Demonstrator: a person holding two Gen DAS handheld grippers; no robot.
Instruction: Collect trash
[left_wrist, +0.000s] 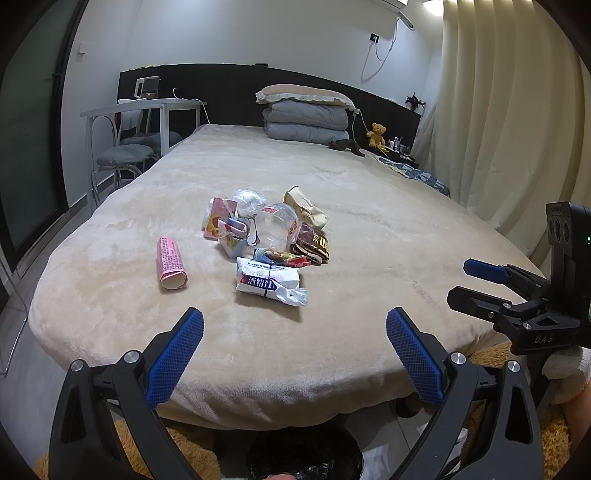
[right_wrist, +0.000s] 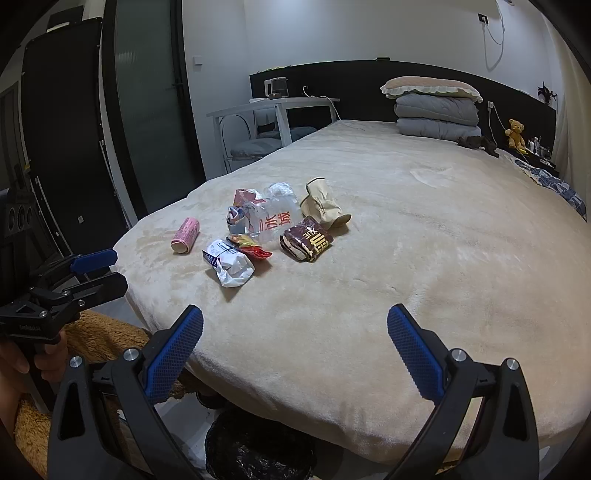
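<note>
Now both of your tools are released and carry nothing: the left gripper (left_wrist: 294, 345) and the right gripper (right_wrist: 295, 343) each have the blue pads spread wide, hovering over the near edge of the beige plush bed cover (left_wrist: 369, 229).

All the trash lies ahead of you on this cover, in one heap at about 12 o'clock from the left gripper and about 11 o'clock from the right one. The nearest piece is the crumpled white plastic wrapper with blue print (left_wrist: 269, 280); seen from the right wrist it is the same white wrapper (right_wrist: 231, 266), off to the left side. So I judge your left hand is better placed for it.

The pink paper-wrapped cylinder (left_wrist: 170, 263) lies apart from the heap, at 10 o'clock of the left gripper, its long axis pointing nearly away from you. The black-lined trash bin (right_wrist: 258, 446) stands on the floor below the bed edge, at 6 o'clock.
</note>
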